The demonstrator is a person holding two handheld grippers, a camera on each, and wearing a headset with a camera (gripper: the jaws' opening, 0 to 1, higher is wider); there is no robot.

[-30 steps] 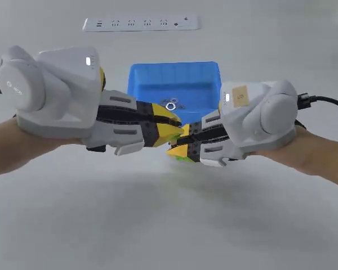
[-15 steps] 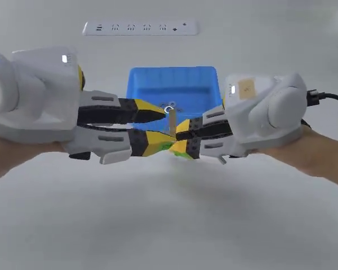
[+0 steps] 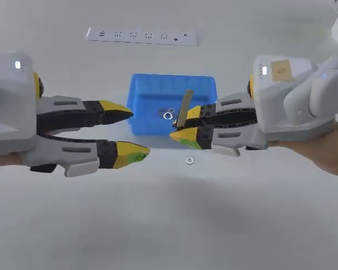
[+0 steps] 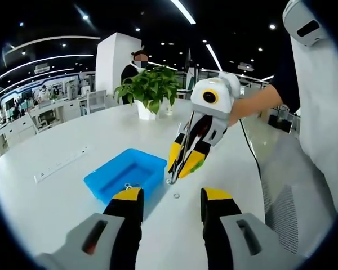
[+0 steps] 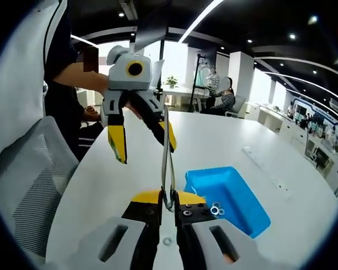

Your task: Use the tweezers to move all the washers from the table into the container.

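Head view, tweezers (image 3: 184, 108) partly hidden between fingers (image 3: 187, 138)

Room: open office under a dark ceiling with long strip lights (image 4: 183, 10) | My counter (image 3: 169, 225): broad, white, matte | Far edge: white power strip (image 3: 141, 36) lying flat | Beyond it: potted plant (image 4: 149, 90), white pillar (image 4: 115, 56), rows of desks (image 4: 22, 121) | Near me: grey mesh chair (image 5: 22, 174)

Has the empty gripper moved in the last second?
Yes. The left gripper drew back leftward: its jaws, earlier in front of the blue container, now end near its left edge.
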